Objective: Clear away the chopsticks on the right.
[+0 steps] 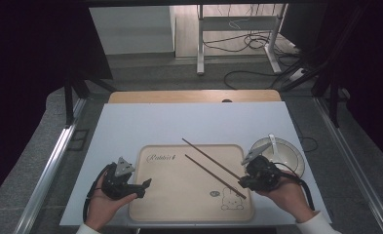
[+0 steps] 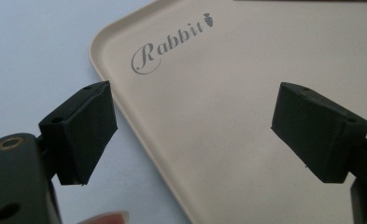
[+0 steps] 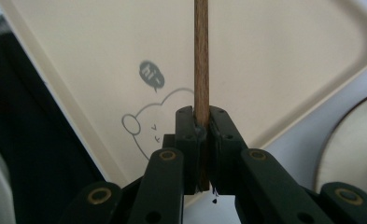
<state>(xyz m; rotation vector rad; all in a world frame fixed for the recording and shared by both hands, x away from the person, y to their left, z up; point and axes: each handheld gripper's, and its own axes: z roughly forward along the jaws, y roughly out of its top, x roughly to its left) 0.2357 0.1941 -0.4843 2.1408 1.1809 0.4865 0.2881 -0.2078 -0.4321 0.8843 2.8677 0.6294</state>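
Note:
A beige tray (image 1: 179, 195) printed with "Rabbit" and a bunny drawing lies on a white sheet. Two brown chopsticks rest slantwise across it. My right gripper (image 1: 241, 181) is shut on the near end of the upper chopstick (image 1: 208, 157); the right gripper view shows that stick (image 3: 201, 56) clamped between the jaws of the right gripper (image 3: 201, 114) and running away over the tray (image 3: 274, 60). The other chopstick (image 1: 213, 175) lies loose beside it. My left gripper (image 1: 144, 187) hangs open over the tray's left rim, and the left gripper (image 2: 193, 121) has nothing between its jaws above the tray (image 2: 246, 56).
A white bowl (image 1: 281, 155) with a spoon (image 1: 273, 145) in it stands right of the tray, close behind my right hand; its rim (image 3: 354, 144) is at the right in the right gripper view. The white sheet (image 1: 130, 126) covers the table, with a wooden strip at the back.

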